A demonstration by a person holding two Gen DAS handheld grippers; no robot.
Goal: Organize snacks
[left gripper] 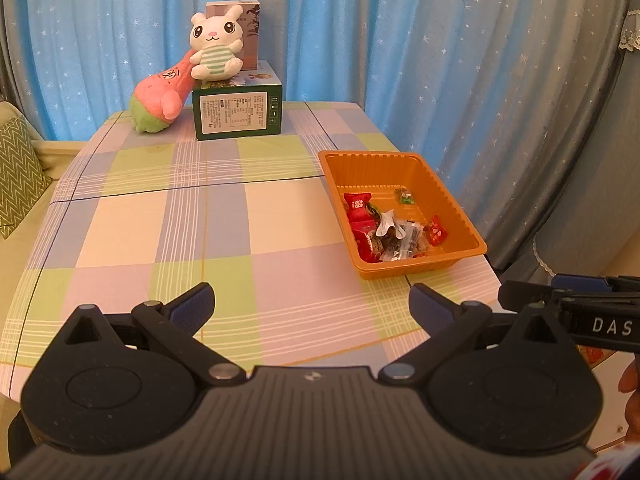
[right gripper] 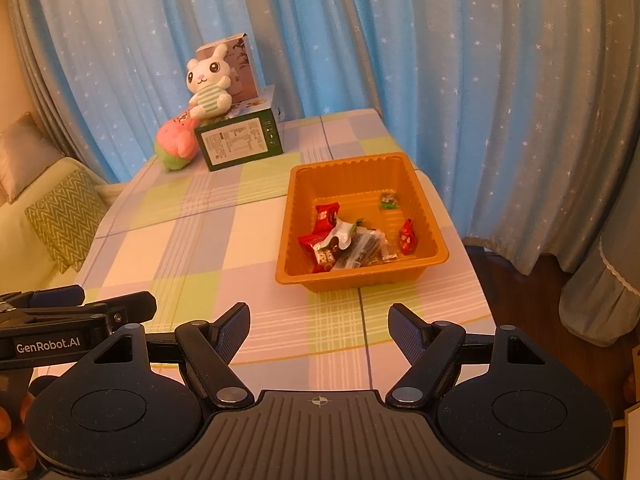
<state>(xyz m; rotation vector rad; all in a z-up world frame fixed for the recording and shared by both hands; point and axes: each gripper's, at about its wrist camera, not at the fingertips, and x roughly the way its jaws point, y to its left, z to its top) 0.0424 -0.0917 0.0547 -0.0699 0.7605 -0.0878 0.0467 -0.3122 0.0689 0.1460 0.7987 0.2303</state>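
Observation:
An orange plastic tray [left gripper: 452,200] [right gripper: 430,216] sits on the right side of the checked table. Several wrapped snacks [left gripper: 384,232] [right gripper: 348,244] lie in it: red packets, clear packets and a small green candy [left gripper: 405,196] [right gripper: 388,201]. My left gripper [left gripper: 311,304] is open and empty, above the near table edge, short of the tray. My right gripper [right gripper: 319,328] is open and empty, just in front of the tray. Each gripper shows at the edge of the other's view, the right one [left gripper: 568,300] and the left one [right gripper: 80,312].
A green box [left gripper: 238,110] [right gripper: 240,142] stands at the back with a white bunny plush [left gripper: 214,46] [right gripper: 208,80] on it, a pink plush [left gripper: 160,98] [right gripper: 176,144] beside it and a small carton [left gripper: 250,20] behind. Blue curtains hang behind. A sofa with a green cushion [left gripper: 16,176] [right gripper: 64,216] is left.

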